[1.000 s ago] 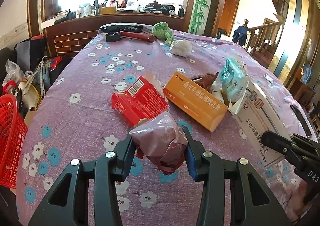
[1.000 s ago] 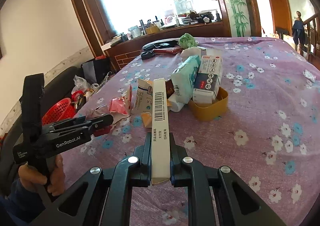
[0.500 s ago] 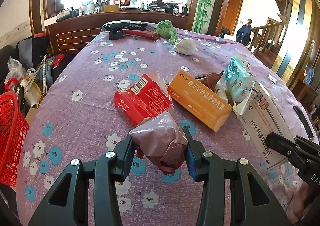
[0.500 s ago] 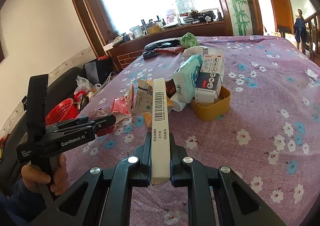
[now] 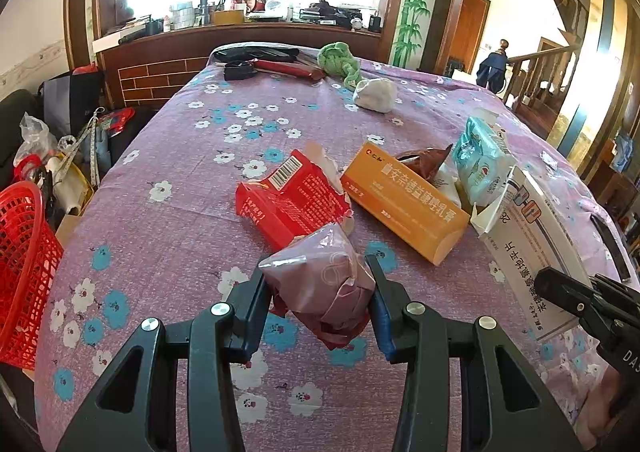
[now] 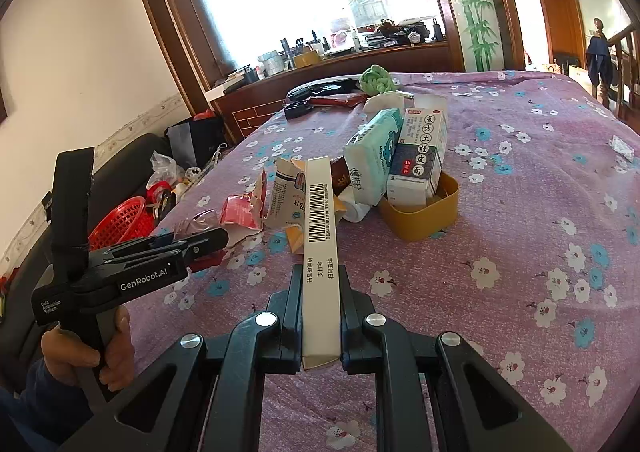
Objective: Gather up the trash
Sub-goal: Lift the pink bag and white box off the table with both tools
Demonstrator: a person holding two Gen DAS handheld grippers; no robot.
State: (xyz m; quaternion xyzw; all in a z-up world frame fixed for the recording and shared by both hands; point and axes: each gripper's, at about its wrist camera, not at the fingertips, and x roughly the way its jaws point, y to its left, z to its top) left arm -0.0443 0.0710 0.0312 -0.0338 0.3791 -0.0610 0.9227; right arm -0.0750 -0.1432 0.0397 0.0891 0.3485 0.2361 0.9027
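My left gripper (image 5: 318,284) is shut on a crumpled pink plastic bag (image 5: 320,284), held just above the purple flowered tablecloth (image 5: 168,236). My right gripper (image 6: 320,292) is shut on a long white medicine box (image 6: 320,236) with a barcode, which also shows at the right of the left wrist view (image 5: 532,248). On the table lie a torn red box (image 5: 292,199), an orange box (image 5: 404,203), a light blue tissue pack (image 5: 480,163) and a brown wrapper (image 5: 424,159). A yellow tray (image 6: 424,215) holds a white and black medicine box (image 6: 420,155).
A red mesh basket (image 5: 20,272) stands off the table's left edge beside bags and clutter on the floor. A green cloth (image 5: 340,59), a white lump (image 5: 376,93) and dark tools (image 5: 256,63) lie at the table's far end.
Both grippers keep their hold. The left wrist view has shifted slightly so the table items sit a little farther ahead; the right view barely changes.
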